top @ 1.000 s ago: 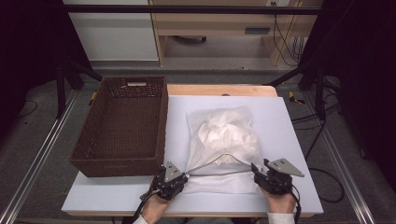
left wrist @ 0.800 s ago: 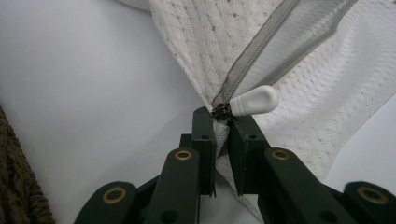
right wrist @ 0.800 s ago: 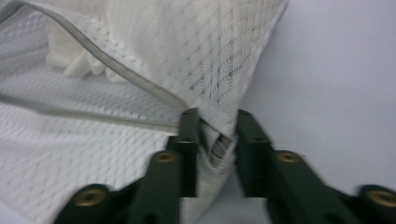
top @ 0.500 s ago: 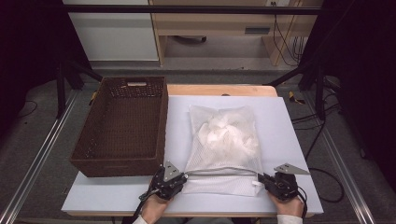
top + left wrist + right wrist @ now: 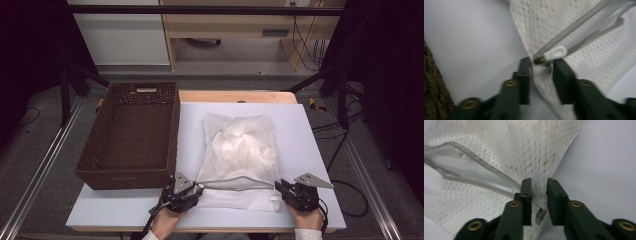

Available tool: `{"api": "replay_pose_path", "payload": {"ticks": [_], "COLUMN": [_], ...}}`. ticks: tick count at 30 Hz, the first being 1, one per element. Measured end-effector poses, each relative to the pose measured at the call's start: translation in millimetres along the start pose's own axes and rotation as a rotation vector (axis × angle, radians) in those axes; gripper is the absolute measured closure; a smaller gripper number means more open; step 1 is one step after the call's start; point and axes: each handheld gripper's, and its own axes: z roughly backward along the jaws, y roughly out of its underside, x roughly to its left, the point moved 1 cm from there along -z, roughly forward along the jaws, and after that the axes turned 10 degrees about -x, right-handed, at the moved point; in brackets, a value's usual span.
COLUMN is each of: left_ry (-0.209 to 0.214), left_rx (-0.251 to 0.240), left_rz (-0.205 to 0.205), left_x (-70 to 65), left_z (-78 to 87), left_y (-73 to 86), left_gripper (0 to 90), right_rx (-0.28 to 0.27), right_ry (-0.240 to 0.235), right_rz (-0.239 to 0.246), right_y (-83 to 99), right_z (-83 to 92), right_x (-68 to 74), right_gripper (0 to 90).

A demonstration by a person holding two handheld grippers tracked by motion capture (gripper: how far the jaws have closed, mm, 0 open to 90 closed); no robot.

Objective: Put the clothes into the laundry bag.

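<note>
A white mesh bag stuffed with white cloth lies on the white table. Its grey zipper runs nearly straight across the near end, between my two grippers. My left gripper is at the near left corner. In the left gripper view its jaws have just been opening, and a fold of mesh stands loosely between them below the white zipper pull. My right gripper is at the near right corner. Its jaws closed and then eased slightly, still pinching the mesh.
A dark brown wicker basket stands at the left of the table, close beside my left gripper, and its weave shows in the left gripper view. Bare white tabletop lies to the right of the bag. Dark stands and cables surround the table.
The right gripper shifted outward to the right and closed on the bag's corner. The bunched near end of the bag was drawn flat, and the zipper now lies straight.
</note>
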Motion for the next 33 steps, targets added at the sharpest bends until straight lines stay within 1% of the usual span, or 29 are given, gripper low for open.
{"api": "replay_pose_path", "payload": {"ticks": [1, 2, 4, 5, 8, 9, 10, 11, 12, 13, 14, 16, 17, 18, 21, 24, 27, 30, 33], "left_ry": [-0.002, -0.004, -0.003, 0.001, 0.000, -0.004, -0.004, 0.002, 0.007, 0.009, 0.014, 0.030, 0.025, 0.025, 0.033, 0.042, 0.049, 0.049, 0.057], "left_rx": [0.010, 0.016, 0.026, 0.030, 0.033, 0.027, 0.021, 0.010, -0.001, -0.006, -0.015, -0.034, -0.038, -0.046, -0.069, -0.072, -0.066, -0.059, -0.054], "left_rz": [0.005, 0.001, 0.003, 0.004, -0.016, -0.019, -0.019, -0.017, -0.016, -0.016, -0.016, -0.015, -0.021, -0.026, -0.042, -0.060, -0.079, -0.097, -0.096], "left_x": [0.7, 1.0, -0.4, -2.0, -5.9, -6.1, -5.6, -5.0, -4.4, -3.9, -3.6, -3.4, -3.4, -3.6, -3.0, -2.0, -0.9, 1.5, 5.3], "left_z": [0.4, 0.6, 1.8, 2.9, 4.3, 3.9, 3.8, 4.1, 4.7, 5.7, 7.1, 10.8, 13.0, 15.2, 23.6, 30.7, 35.4, 39.3, 42.1], "left_y": [-0.1, 0.1, 0.7, 1.0, 2.8, 3.1, 3.0, 2.5, 1.8, 0.5, -1.2, -4.9, -7.0, -8.8, -13.8, -16.7, -17.5, -16.6, -15.2], "left_gripper": [76.0, 78.5, 80.4, 80.7, 80.6, 80.3, 79.0, 75.2, 69.2, 60.8, 54.9, 45.3, 42.2, 40.2, 36.0, 33.9, 31.9, 29.7, 28.6], "right_rx": [0.006, 0.009, 0.008, 0.010, 0.012, 0.013, 0.012, 0.009, 0.002, -0.012, -0.033, -0.094, -0.129, -0.160, -0.216, -0.241, -0.244, -0.238, -0.230], "right_ry": [-0.004, -0.007, -0.012, -0.008, 0.008, 0.005, 0.003, 0.000, 0.003, 0.008, 0.009, 0.005, 0.014, 0.020, 0.035, 0.045, 0.064, 0.077, 0.086], "right_rz": [-0.001, -0.003, 0.000, 0.003, -0.002, -0.003, -0.004, 0.001, 0.007, 0.014, 0.018, 0.019, 0.025, 0.031, 0.040, 0.032, 0.033, 0.022, 0.019], "right_y": [0.2, 0.4, 0.5, 0.8, 2.7, 3.2, 3.4, 2.9, 2.1, 0.9, -0.5, -4.6, -6.9, -9.6, -18.0, -24.4, -27.6, -27.8, -26.2], "right_z": [-0.4, -0.2, 0.9, 1.7, 3.2, 2.8, 2.7, 2.8, 3.1, 4.2, 5.7, 9.8, 12.2, 14.4, 19.9, 22.8, 24.2, 25.6, 26.9], "right_x": [0.5, 0.6, -0.8, -2.1, -6.7, -7.9, -8.1, -7.8, -7.2, -6.9, -6.7, -5.9, -5.2, -4.3, -2.8, -3.5, -6.1, -9.3, -13.0], "right_gripper": [83.8, 85.4, 86.4, 86.6, 86.8, 86.7, 86.2, 84.7, 80.1, 75.0, 70.2, 56.2, 48.5, 42.9, 30.5, 24.1, 20.9, 19.3, 18.4]}}
